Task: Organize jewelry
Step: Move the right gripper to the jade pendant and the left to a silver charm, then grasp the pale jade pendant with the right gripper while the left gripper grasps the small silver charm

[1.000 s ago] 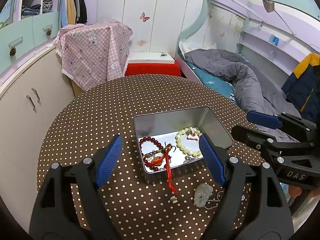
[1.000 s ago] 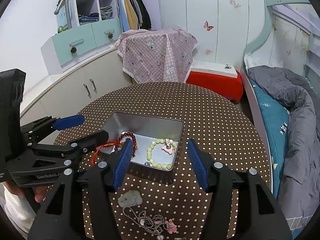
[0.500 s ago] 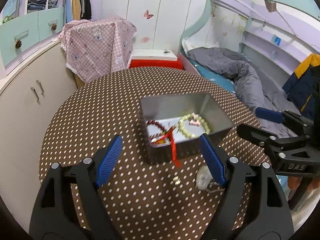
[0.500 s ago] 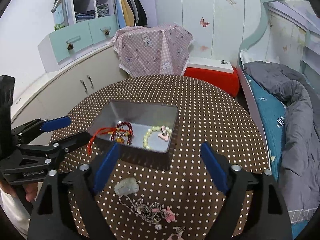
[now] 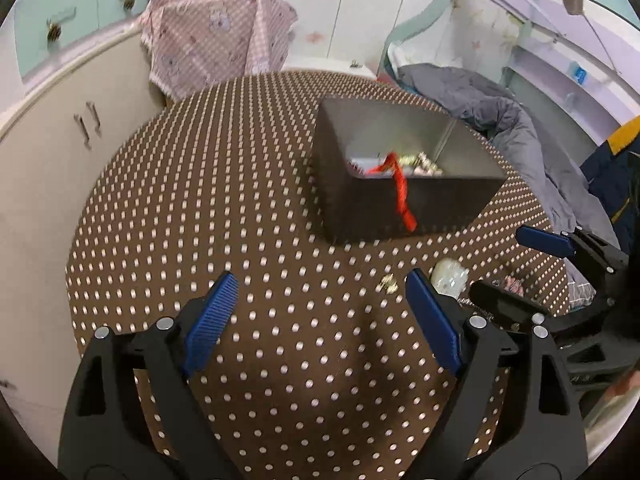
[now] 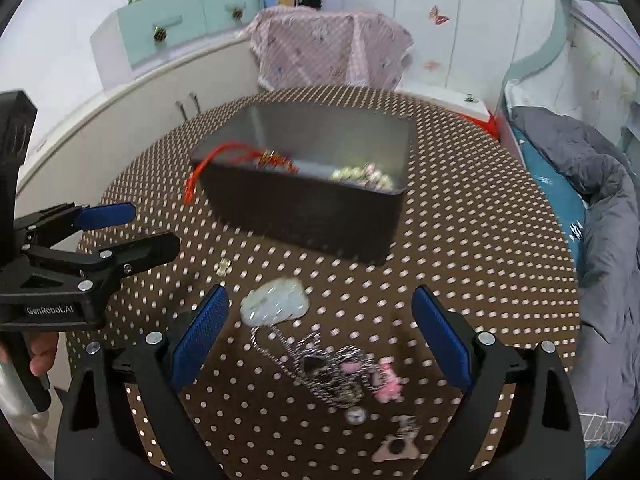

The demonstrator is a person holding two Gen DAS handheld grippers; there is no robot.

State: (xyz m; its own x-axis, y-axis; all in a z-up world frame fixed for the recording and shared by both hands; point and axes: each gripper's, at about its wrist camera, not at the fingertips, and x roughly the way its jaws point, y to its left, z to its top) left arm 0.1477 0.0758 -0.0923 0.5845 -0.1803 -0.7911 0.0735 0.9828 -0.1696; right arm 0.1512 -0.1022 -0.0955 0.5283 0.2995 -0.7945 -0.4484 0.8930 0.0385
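A metal tin (image 5: 404, 208) (image 6: 320, 216) stands on the brown polka-dot table (image 5: 240, 208). It holds a pale green bead bracelet (image 6: 362, 176) and a red bead bracelet whose red cord (image 5: 402, 196) (image 6: 200, 168) hangs over the near wall. A white jade pendant (image 6: 275, 306) (image 5: 450, 278), a tangled silver chain (image 6: 328, 372) with pink charms (image 6: 386, 380) and a small charm (image 5: 387, 284) (image 6: 224, 267) lie on the table in front. My left gripper (image 5: 322, 324) is open and empty. My right gripper (image 6: 320, 336) is open over the pendant and chain.
The table is round; its edge drops off to the left by white cabinets (image 5: 48, 148) and to the right by a bed with a grey duvet (image 6: 592, 184). A chair under a pink cloth (image 5: 216, 48) stands beyond the table.
Both grippers have pulled back and dropped lower toward the table, so the tin now shows from the side. The right gripper has opened wider. The jewelry has not moved.
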